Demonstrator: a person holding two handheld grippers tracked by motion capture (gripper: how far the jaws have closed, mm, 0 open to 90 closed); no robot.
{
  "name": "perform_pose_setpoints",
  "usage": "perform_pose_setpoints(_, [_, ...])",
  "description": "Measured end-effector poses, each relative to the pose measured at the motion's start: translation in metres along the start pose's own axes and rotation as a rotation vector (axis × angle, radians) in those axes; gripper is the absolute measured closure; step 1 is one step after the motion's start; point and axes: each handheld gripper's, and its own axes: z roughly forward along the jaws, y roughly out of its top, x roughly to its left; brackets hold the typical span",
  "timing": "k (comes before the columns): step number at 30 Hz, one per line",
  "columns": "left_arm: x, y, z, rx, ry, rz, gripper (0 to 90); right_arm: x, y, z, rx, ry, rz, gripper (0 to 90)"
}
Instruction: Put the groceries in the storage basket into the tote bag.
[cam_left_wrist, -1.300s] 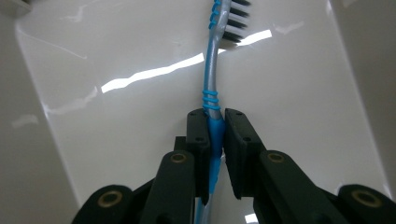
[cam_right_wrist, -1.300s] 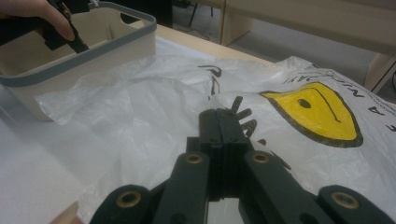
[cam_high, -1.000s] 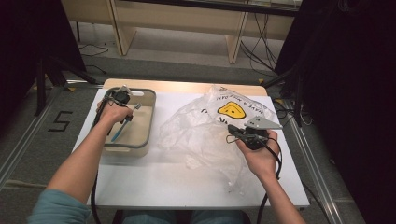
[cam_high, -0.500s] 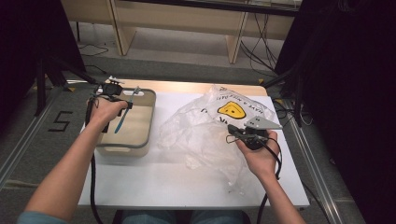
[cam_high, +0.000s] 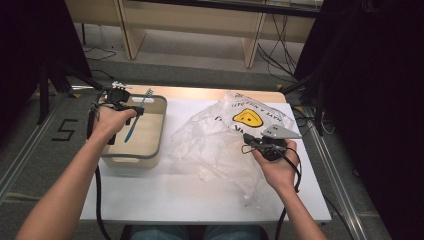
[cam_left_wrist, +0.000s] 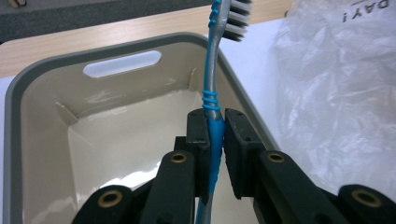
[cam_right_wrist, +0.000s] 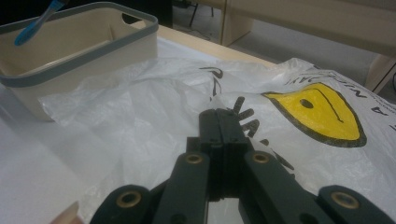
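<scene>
A blue and grey toothbrush (cam_high: 136, 117) hangs above the beige bin (cam_high: 162, 125), bristles toward the far rim. My left gripper (cam_high: 131, 112) is shut on its handle. In the left gripper view the pads of the gripper (cam_left_wrist: 215, 123) clamp the toothbrush (cam_left_wrist: 212, 93) at its blue grip, over the bin (cam_left_wrist: 14, 93). My right gripper (cam_high: 247, 140) rests at the right on a clear plastic bag (cam_high: 215, 140) with a yellow print. Its jaws (cam_right_wrist: 223, 116) are pressed together, and a fold of the bag (cam_right_wrist: 140, 107) rises to their tips.
The bin (cam_right_wrist: 84, 53) has a grey rim and cut-out handles, and its inside looks bare. The bag (cam_left_wrist: 336, 93) lies crumpled just right of the bin. White tabletop runs along the front edge (cam_high: 165, 200). Shelving legs and cables stand beyond the table.
My left hand has lifted the toothbrush up from inside the bin and drawn it slightly left toward the far rim. The right hand and the bag have kept still.
</scene>
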Motion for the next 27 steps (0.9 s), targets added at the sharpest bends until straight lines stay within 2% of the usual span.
perform_pose_setpoints(13, [-0.028,-0.003,-0.019,-0.05,-0.06,0.04,80.3,0.0,0.0,0.0,-0.001,0.001,-0.003,90.0])
perform_pose_setpoints(22, [-0.055,-0.009,-0.033,-0.066,-0.103,0.102,80.3,0.0,0.0,0.0,-0.003,0.002,-0.002,90.0])
perform_pose_setpoints(27, [-0.068,-0.014,-0.035,-0.059,-0.128,0.13,80.3,0.001,0.0,0.0,-0.004,0.002,-0.003,90.0])
